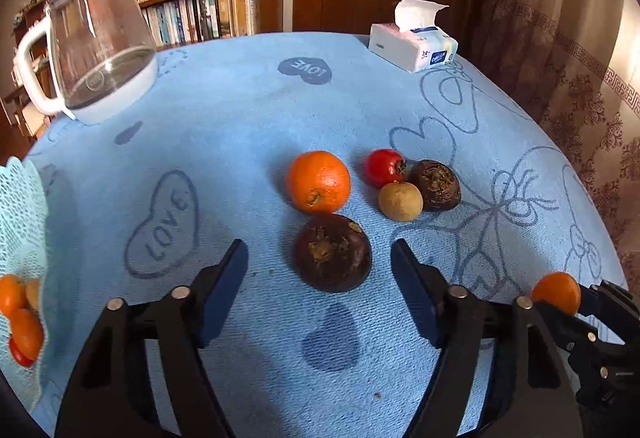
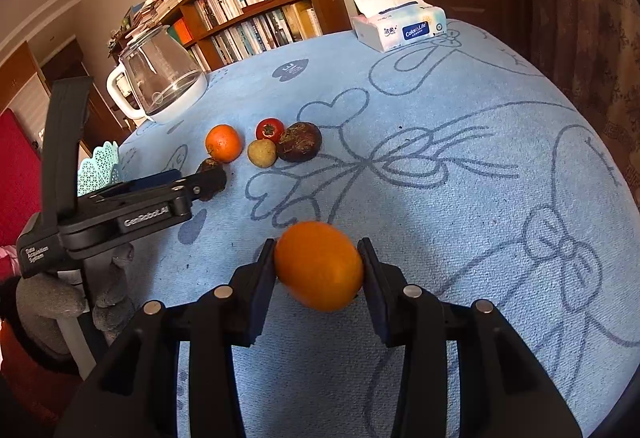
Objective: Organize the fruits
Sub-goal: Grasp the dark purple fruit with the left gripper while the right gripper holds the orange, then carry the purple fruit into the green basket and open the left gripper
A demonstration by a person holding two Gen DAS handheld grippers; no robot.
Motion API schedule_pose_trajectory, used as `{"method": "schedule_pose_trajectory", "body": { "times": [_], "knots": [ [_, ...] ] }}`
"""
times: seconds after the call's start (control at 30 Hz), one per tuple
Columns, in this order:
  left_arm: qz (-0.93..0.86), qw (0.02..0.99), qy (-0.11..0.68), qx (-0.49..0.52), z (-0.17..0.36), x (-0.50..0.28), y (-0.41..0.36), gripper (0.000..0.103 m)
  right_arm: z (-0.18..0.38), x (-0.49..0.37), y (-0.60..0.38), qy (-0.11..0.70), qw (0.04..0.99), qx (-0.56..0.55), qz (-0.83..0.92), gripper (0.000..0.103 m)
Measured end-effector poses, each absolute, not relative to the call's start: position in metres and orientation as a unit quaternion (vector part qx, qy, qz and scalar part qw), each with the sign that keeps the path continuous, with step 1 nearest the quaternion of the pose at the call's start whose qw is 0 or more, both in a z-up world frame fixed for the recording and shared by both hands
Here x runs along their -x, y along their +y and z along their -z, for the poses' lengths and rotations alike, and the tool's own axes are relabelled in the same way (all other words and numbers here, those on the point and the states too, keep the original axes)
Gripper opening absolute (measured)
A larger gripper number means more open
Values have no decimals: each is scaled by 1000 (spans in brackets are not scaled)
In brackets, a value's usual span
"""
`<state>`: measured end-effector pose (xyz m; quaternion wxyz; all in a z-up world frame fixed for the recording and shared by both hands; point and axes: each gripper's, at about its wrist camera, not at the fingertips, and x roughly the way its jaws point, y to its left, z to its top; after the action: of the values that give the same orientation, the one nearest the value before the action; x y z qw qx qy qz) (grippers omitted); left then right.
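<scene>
**Dark fruit dead ahead of your left gripper**

While your left gripper (image 1: 320, 270) stands spread, the dark round fruit (image 1: 333, 252) lies straight ahead between its fingertips, untouched, far nearer this hand. It looks near-spherical, with no long axis, purple-brown, rough-capped. Your right gripper (image 2: 319, 266) pinches a small orange fruit (image 2: 319, 265) above the cloth.

"LOVE" was printed inside a heart outline on the blue tablecloth (image 1: 224, 142), and again upside down on a dark heart farther back. The tissue pack (image 2: 400, 28) read "ColorisLite" on its blue label; the small characters beside it stayed illegible. The left gripper (image 2: 208, 178) carried "GenRobot.AI" along its body and "Data Acquisition System" on its end block
</scene>
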<state>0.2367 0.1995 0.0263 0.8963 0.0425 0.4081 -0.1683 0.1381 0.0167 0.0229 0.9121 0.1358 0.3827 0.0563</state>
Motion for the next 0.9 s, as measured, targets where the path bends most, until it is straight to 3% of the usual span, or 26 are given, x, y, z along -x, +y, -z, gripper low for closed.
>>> {"method": "schedule_pose_trajectory", "body": {
  "times": [0.33,0.9],
  "knots": [
    [184,892,411,-27,-18,-241,200,44,-22,-139,18,383,912,-133,-57,41],
    [164,909,380,-48,-30,-218,206,44,-24,-137,17,375,916,-127,-57,41]
  ]
}}
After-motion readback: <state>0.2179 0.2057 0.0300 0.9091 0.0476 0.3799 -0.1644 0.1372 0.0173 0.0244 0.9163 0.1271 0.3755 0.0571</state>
